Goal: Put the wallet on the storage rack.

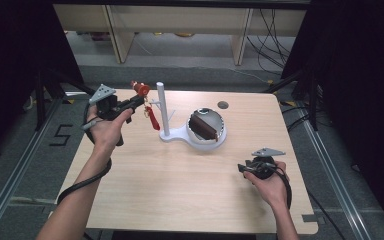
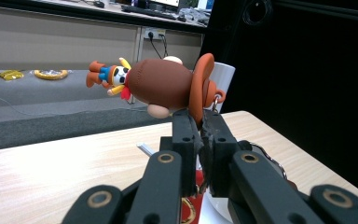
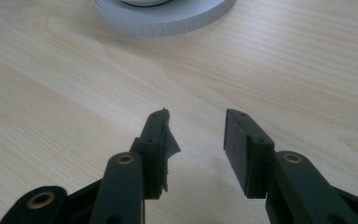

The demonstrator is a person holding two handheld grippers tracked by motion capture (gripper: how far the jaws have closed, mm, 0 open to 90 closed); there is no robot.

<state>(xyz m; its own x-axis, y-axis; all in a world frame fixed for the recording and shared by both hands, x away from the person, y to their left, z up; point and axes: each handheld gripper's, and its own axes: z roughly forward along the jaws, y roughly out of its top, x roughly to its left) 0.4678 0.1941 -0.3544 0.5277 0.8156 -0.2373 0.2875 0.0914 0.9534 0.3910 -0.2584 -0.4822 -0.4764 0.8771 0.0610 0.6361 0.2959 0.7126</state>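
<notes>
**A:** ok so where are we at? Our left gripper is up over the far-left part of the table, and its jaws are pinched tight on the little figure keychain, right at the orange hat brim by the metal ring. In the left gripper view the figure lies sideways, brown body out front, small coloured legs pointing away.

**B:** yep, and from the high view there's a red tassel hanging under it, just beside the white stand. The post looks like it has a short hook on the tassel side, though it's too small for us to be sure.

**A:** The stand's round base holds a shiny dish with a dark brown block lying in it.

**B:** Our right gripper sits low over the near-right part of the table, well apart from the stand, jaws spread wide with nothing in them. The right gripper view has bare wood under the jaws and the white base rim at the top.

**A:** Room-wise we've got loads: the whole near half of the table is open, and the right hand is near the right edge.

**B:** Writing? Just a "5" marked on the floor left of the table.
</notes>
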